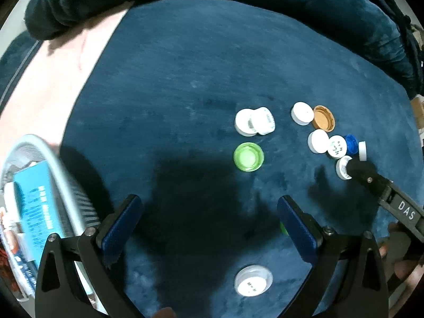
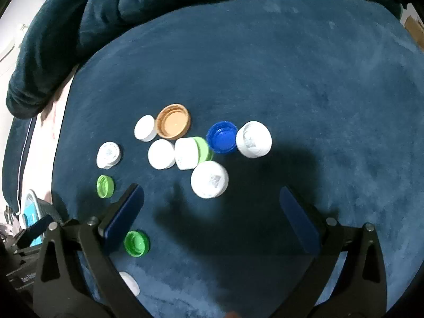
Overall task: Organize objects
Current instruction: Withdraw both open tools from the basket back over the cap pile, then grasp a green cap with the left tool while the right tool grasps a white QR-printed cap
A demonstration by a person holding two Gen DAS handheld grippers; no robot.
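Several bottle caps lie on a dark blue velvet surface [image 1: 185, 79]. In the left wrist view my left gripper [image 1: 209, 220] is open and empty, with a white cap [image 1: 253, 281] below it, a green cap [image 1: 248, 157] ahead and two white caps [image 1: 254, 121] beyond. In the right wrist view my right gripper [image 2: 212, 212] is open and empty above a cluster: an orange cap [image 2: 173, 125], a blue cap [image 2: 222, 137], several white caps [image 2: 209, 179] and green caps [image 2: 136, 243]. The right gripper's finger [image 1: 371, 177] shows at the left view's right edge.
A white basket [image 1: 62, 182] holding a blue box [image 1: 34, 206] stands at the left edge of the surface. A dark teal cushion [image 2: 106, 5] runs along the back. A pale pink cloth [image 1: 53, 79] lies at the far left.
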